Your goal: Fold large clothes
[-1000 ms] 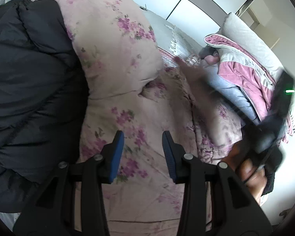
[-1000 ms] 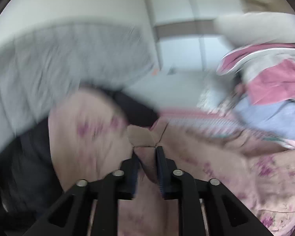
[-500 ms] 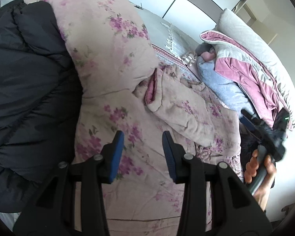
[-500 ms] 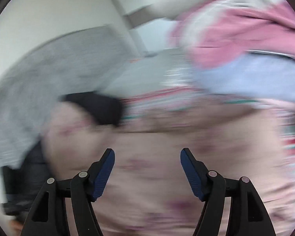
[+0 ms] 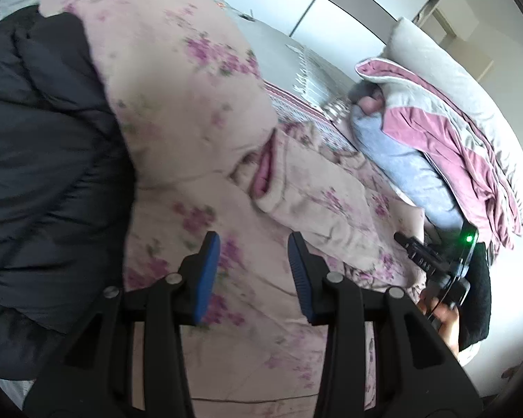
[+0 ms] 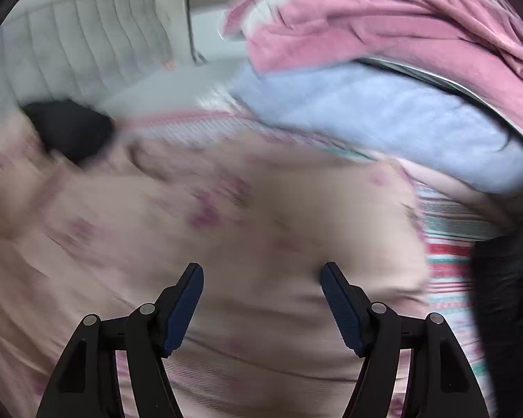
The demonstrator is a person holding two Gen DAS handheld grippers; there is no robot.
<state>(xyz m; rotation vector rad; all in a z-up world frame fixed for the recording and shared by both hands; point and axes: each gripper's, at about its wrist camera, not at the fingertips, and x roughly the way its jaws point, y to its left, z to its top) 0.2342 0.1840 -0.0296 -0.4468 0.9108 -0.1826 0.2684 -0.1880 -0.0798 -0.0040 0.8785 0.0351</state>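
Pink floral garment (image 5: pixel 198 111) sharp only from left wrist, left gripper (image 5: pixel 254 271) and right gripper (image 6: pixel 261 299) both agape, empty

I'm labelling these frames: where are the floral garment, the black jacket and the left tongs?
Floral garment (image 5: pixel 191 111): left wrist view, its puffed upper part.
Black jacket (image 5: pixel 45 160): left wrist view, quilted middle.
Left tongs (image 5: pixel 254 271): left wrist view, between the blue tips.

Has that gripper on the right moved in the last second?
Yes. The right gripper, seen from the left camera, dropped from beside the striped pink quilt toward the floral garment's lower edge.
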